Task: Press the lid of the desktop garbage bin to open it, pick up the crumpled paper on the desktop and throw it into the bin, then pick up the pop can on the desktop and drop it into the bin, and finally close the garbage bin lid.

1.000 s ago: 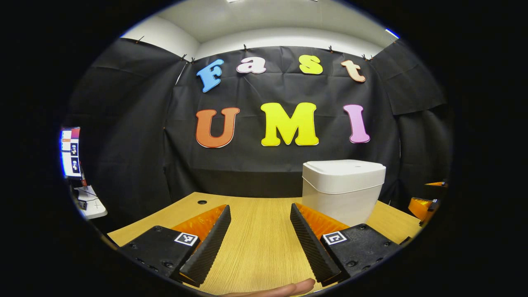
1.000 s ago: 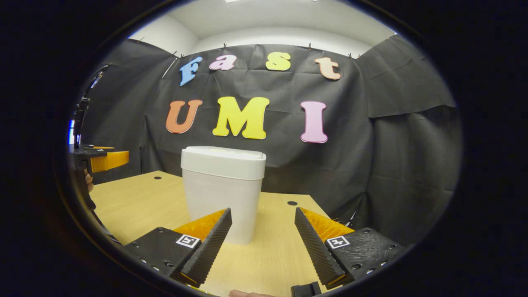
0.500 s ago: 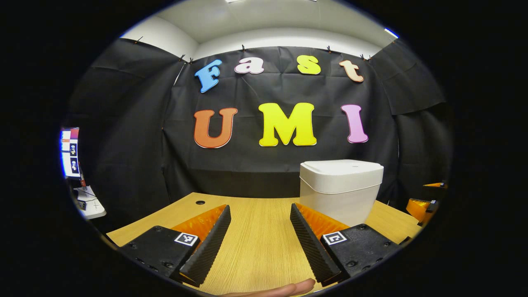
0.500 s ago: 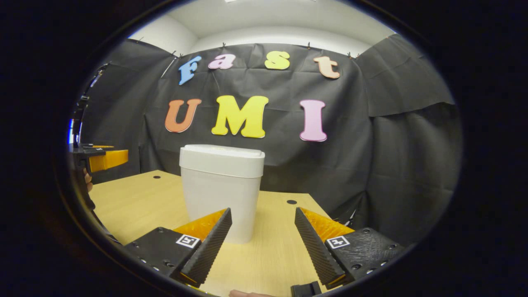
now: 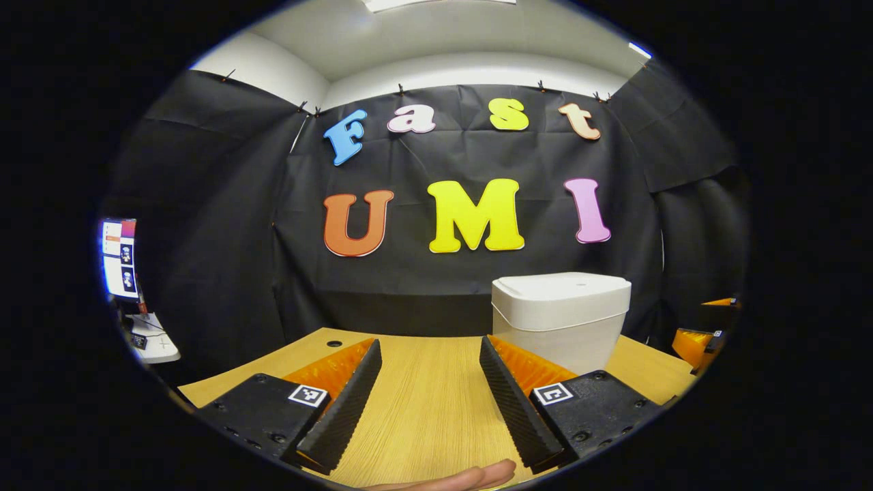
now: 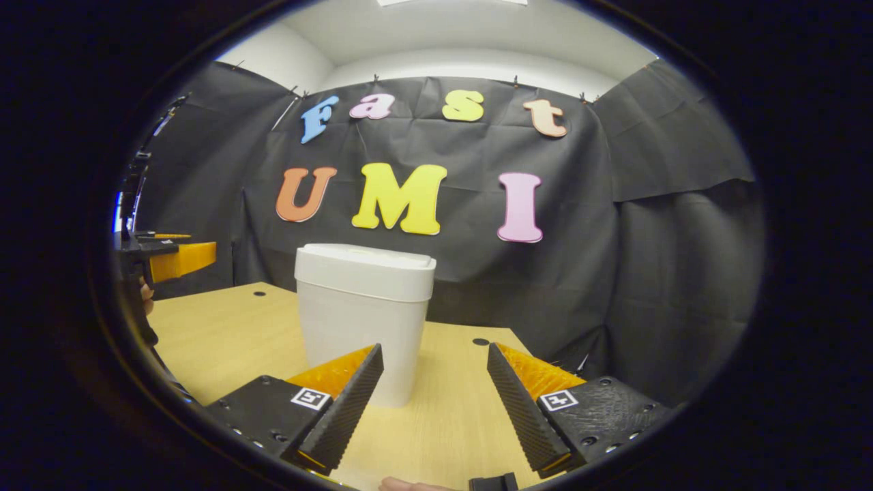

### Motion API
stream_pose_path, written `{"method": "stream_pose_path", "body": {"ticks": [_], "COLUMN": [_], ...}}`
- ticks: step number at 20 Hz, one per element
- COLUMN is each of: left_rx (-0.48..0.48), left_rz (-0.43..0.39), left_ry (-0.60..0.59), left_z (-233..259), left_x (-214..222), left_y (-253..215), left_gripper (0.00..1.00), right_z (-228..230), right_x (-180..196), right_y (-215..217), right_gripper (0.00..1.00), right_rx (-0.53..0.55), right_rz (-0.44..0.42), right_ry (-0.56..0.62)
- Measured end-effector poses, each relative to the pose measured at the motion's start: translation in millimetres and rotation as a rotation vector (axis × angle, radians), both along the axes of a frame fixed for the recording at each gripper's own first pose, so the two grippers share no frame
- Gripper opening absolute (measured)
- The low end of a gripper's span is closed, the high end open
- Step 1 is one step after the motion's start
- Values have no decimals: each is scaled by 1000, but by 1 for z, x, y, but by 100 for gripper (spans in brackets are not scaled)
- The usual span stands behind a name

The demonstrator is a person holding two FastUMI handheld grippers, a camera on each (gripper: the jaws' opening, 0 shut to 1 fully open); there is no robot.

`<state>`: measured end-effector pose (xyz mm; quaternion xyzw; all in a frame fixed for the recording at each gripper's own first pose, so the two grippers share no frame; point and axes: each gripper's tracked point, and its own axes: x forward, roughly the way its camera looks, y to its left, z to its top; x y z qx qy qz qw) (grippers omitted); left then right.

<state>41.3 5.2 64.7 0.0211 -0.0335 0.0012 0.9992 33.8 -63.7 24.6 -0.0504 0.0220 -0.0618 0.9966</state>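
Both views: the white garbage bin (image 5: 559, 320) stands upright on the wooden desktop (image 5: 430, 402), its lid (image 5: 560, 285) down and flush on the rim. All places below are given relative to this bin.

Left gripper view: my left gripper (image 5: 430, 382) hovers over the desktop on the near side of the bin and off to its left, fingers spread wide apart with nothing between them. One finger overlaps the bin's lower front in the picture; I cannot tell how far apart the two are. A fingertip of my hand (image 5: 470, 476) shows at the lower edge. Far beyond the bin's left side, past the desk edge, a lit screen (image 5: 117, 258) stands. At the bin's right, near the picture's edge, part of my right gripper (image 5: 702, 334) shows.

Right gripper view: the bin (image 6: 361, 320) stands just ahead of my right gripper (image 6: 435, 385), slightly left of its centre line. The fingers are spread wide and hold nothing; the left one overlaps the bin's base in the picture. The lid (image 6: 367, 261) is closed. To the bin's left, above the desktop (image 6: 218, 334), my left gripper (image 6: 174, 258) hangs clear of the bin.
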Motion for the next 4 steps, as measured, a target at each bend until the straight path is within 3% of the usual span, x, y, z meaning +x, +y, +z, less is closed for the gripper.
{"method": "stream_pose_path", "body": {"ticks": [4], "left_rx": [-32], "left_rz": [30], "left_ry": [30], "left_z": [-2], "left_x": [-1], "left_y": [-12], "left_gripper": [94], "right_z": [11], "right_x": [4], "right_y": [-24], "right_gripper": [95], "right_rx": [-13], "right_rz": [-2], "right_ry": [-37]}}
